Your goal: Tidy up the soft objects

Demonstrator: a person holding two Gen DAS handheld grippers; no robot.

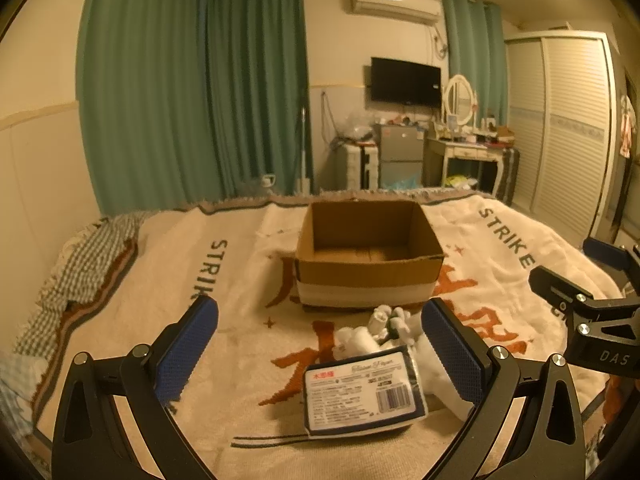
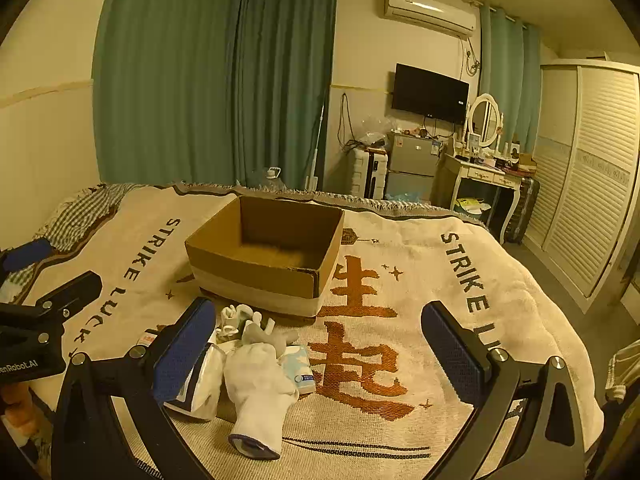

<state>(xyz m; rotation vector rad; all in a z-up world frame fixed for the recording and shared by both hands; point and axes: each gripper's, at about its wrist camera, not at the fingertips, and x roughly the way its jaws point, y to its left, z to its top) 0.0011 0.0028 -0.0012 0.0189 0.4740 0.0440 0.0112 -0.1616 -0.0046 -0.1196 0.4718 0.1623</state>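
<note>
An open, empty cardboard box (image 1: pixel 370 254) stands on the bed blanket; it also shows in the right wrist view (image 2: pixel 264 256). In front of it lies a small pile: a tissue pack (image 1: pixel 362 394) with a printed label, white gloves (image 1: pixel 360 338) and a small white-green item (image 1: pixel 390 316). In the right wrist view I see a white glove (image 2: pixel 260 392), the tissue pack (image 2: pixel 200 384) and a smaller pack (image 2: pixel 298 368). My left gripper (image 1: pixel 320 350) is open over the pile, holding nothing. My right gripper (image 2: pixel 318 350) is open, the pile beside its left finger.
The cream blanket (image 2: pixel 420 320) with orange characters and "STRIKE" lettering covers the bed. A checked cloth (image 1: pixel 80 256) lies at the bed's left edge. Beyond the bed stand green curtains, a small fridge (image 2: pixel 412 168), a dressing table (image 2: pixel 486 178) and a white wardrobe (image 2: pixel 588 168).
</note>
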